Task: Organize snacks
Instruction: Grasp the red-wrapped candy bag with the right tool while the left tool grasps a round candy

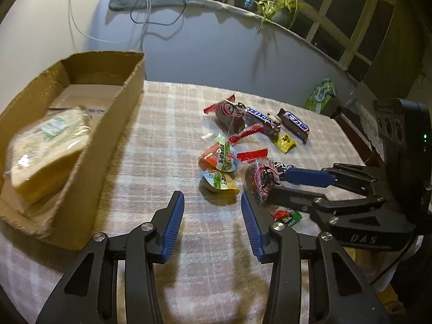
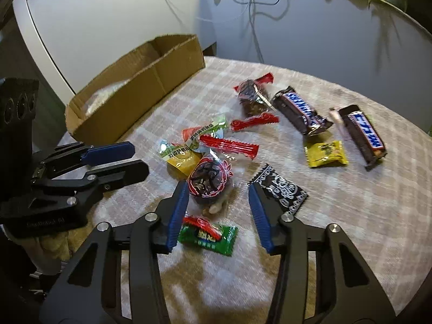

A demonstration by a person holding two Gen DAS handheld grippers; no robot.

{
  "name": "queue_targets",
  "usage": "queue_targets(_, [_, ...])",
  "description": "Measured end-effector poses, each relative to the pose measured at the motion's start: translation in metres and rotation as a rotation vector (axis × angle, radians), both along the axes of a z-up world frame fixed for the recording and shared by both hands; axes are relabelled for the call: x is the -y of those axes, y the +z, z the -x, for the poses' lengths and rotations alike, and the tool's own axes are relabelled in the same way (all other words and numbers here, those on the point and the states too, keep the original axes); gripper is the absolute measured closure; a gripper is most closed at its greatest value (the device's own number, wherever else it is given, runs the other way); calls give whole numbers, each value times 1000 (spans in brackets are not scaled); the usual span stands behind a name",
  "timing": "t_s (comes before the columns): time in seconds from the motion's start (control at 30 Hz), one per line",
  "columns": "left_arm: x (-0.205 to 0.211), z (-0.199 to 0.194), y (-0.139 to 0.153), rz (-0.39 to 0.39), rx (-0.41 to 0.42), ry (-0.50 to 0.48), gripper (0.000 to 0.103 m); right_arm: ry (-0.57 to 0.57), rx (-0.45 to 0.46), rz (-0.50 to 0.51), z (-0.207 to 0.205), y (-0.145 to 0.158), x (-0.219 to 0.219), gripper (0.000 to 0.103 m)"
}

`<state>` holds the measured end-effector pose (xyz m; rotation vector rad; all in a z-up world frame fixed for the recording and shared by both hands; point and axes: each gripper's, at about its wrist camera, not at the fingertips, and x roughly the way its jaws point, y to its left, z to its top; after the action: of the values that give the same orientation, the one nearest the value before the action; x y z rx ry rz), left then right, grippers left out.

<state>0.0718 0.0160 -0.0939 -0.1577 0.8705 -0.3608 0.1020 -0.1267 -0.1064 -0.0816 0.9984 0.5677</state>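
Note:
Several snacks lie on a plaid tablecloth (image 1: 167,140): two Snickers bars (image 2: 299,110) (image 2: 363,135), red-ended date packs (image 2: 253,94), jelly cups (image 1: 220,156), a yellow candy (image 2: 326,152), a black packet (image 2: 280,189) and a green candy (image 2: 208,235). A cardboard box (image 1: 108,135) at the left holds a wrapped bread pack (image 1: 43,148). My left gripper (image 1: 213,213) is open and empty, just left of the snacks. My right gripper (image 2: 218,208) is open over a clear red-printed date pack (image 2: 209,181), with the green candy beneath it.
The table's rounded edge runs along the right (image 2: 405,243). A grey wall stands behind the table, with hanging cables (image 1: 145,13) and a potted plant (image 1: 280,8) on a ledge. A green package (image 1: 321,94) sits at the far right edge.

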Motion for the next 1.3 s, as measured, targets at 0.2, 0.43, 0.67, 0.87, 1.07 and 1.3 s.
queue_targets(0.2, [9,-15,-6,-33,-11,-23,63,22,-16,6,-7,-6,-8,56])
queue_targets(0.43, [11,-32,-16,-15,-46,-50,63,49,-29,1,-13,-11,-11,56])
queue_targets(0.67, [14,-38,-19,-6,-45,-61,64,53,-96,-84,-22,-20,-5,56])
queue_targets(0.87, [11,-37,-19,-15,-39,-46,70,62,-81,-50,-21,-18,-14,59])
queue_targets(1.07, [9,-34,-19,-36,-36,-39,72,81,-62,-32,-19,-16,-19,69])
queue_targets(1.3, [0,-26,-14,-24,-20,-16,72,53,-48,-42,-14,-12,-11,70])
